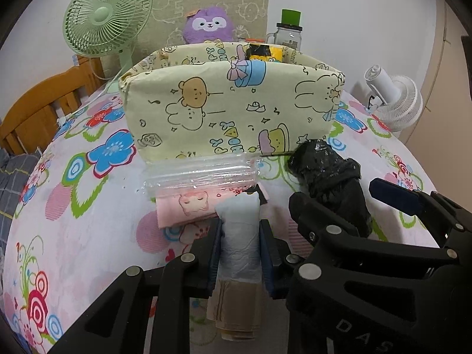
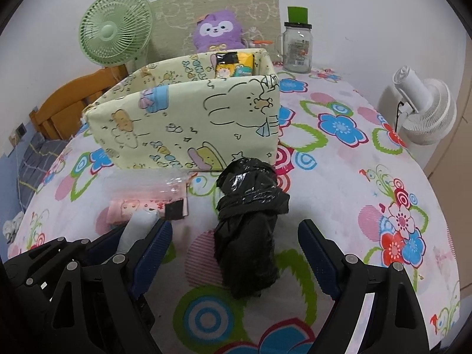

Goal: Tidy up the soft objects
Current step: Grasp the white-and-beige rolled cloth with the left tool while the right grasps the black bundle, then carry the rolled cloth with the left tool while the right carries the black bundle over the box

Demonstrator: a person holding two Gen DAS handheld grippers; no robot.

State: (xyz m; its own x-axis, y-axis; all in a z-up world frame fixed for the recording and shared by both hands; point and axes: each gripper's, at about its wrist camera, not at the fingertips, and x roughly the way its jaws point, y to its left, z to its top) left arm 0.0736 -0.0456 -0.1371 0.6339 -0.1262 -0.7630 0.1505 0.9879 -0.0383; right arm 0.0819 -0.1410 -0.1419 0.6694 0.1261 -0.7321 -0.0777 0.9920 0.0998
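Note:
My left gripper (image 1: 240, 236) is shut on a white roll of bags (image 1: 239, 236), just above the floral tablecloth; the roll also shows in the right wrist view (image 2: 134, 230). My right gripper (image 2: 236, 253) is open, its fingers on either side of a black roll of bags (image 2: 247, 227) that lies on the cloth; the black roll also shows in the left wrist view (image 1: 330, 174). A pale yellow fabric box (image 1: 230, 109) with cartoon prints stands behind, also in the right wrist view (image 2: 188, 118). A yellow packet (image 2: 234, 65) sits inside it. A pink packet in clear wrap (image 1: 188, 203) lies before the box.
A green fan (image 1: 106, 17) and a purple plush (image 1: 208, 26) stand behind the box. A glass jar with a green lid (image 2: 298, 44) is at the back right. A white fan (image 2: 424, 112) stands at the table's right edge. A wooden chair (image 1: 44, 103) is on the left.

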